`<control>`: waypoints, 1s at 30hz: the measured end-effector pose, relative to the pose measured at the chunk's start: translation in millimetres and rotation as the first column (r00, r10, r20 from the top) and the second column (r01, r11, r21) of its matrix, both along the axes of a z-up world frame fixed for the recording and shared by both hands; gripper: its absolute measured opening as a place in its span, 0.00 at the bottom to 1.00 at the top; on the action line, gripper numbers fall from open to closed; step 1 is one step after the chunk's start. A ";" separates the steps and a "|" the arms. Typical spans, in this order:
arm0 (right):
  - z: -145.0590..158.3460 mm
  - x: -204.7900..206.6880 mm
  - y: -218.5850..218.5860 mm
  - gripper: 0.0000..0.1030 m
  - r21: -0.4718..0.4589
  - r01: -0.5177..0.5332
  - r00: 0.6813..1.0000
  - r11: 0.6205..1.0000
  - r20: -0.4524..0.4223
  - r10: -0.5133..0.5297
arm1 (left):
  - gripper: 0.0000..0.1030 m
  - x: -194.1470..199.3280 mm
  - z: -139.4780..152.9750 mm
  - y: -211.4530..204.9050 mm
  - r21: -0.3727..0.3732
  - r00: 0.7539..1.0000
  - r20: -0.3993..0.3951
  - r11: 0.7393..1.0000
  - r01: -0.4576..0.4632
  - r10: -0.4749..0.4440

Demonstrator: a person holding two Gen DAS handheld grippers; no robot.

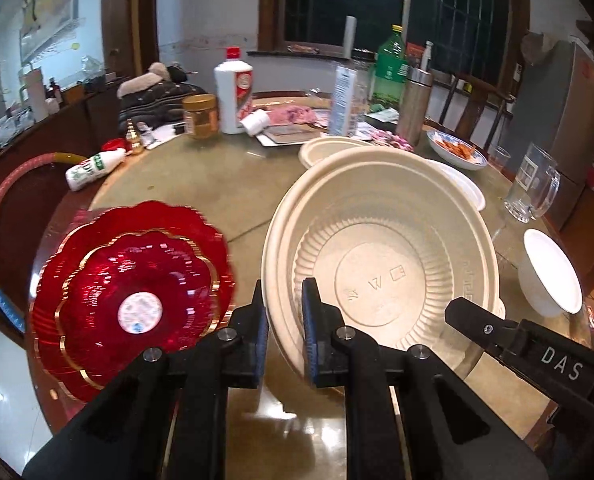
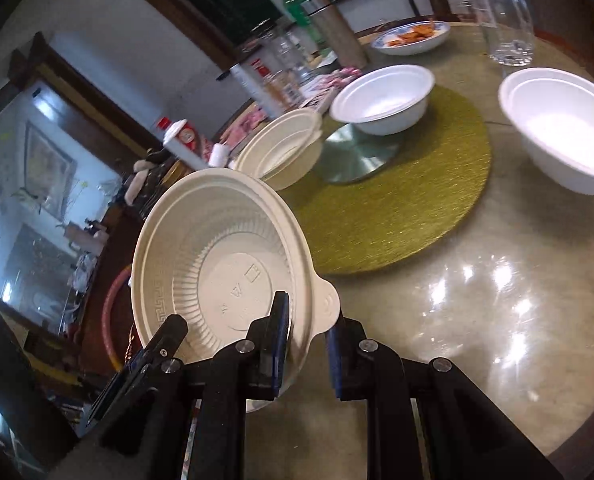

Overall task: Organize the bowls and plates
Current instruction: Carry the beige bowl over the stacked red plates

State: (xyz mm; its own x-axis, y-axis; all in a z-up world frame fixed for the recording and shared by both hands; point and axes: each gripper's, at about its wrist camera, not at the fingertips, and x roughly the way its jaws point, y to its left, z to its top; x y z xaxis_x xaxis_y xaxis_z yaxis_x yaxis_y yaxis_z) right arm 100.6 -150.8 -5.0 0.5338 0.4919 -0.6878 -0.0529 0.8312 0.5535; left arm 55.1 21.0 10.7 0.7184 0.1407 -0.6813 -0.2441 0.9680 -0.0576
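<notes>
**Both grippers are holding one beige bowl by its rim**

The left gripper (image 1: 283, 332) is pinching the near rim of the beige bowl (image 1: 381, 264), with one pad inside the wall and one outside. The right gripper (image 2: 307, 354) is clamping the same beige bowl (image 2: 217, 264) at the side where the small tab sticks out. The bowl is tilting and seems to be lifted above the tabletop (image 2: 477, 320); probably two grips on opposite sides are keeping this light, flexible bowl steady while it is carried. The bowl is empty, and only moulded ribs and marks are showing on its bottom.

On the left, the red plates (image 1: 133, 296) are lying as a stack, a smaller one on a larger one, with a white label in the centre. Another beige bowl stack (image 2: 285, 152) is sitting at the edge of the green turntable (image 2: 409, 208), and this is likely the place where the held bowl belongs. Two white bowls (image 2: 385, 100) are also standing empty, one on the turntable and one on the tabletop. Farther back, a blue-patterned dish (image 2: 413, 38) is holding some orange food, so it is probably not part of the stacking.
</notes>
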 end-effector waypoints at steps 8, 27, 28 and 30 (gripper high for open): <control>10.4 -11.1 17.8 0.17 -0.013 -0.031 0.999 0.999 0.027 0.031 | 0.14 -15.3 4.4 15.0 -0.003 1.000 0.018 1.000 -0.022 0.022; 24.0 -21.5 34.6 0.17 -0.026 -0.079 0.995 0.997 0.065 0.081 | 0.14 -35.0 16.8 31.5 -0.003 0.998 0.049 0.999 -0.050 0.050; 24.6 -21.3 35.7 0.17 -0.027 -0.082 0.994 0.996 0.066 0.084 | 0.14 -36.0 17.3 32.6 -0.003 0.997 0.050 0.999 -0.052 0.052; 26.2 -21.0 38.4 0.17 -0.028 -0.089 0.993 0.996 0.070 0.091 | 0.14 -38.4 18.7 35.8 -0.003 0.997 0.055 0.998 -0.056 0.056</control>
State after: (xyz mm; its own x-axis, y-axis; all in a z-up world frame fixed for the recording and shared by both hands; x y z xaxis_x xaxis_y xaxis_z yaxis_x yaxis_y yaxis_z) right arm 79.6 -112.4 21.2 0.5363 0.5234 -0.6621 -0.1664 0.8346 0.5251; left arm 16.7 56.8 29.4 0.7457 0.1810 -0.6412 -0.2947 0.9527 -0.0738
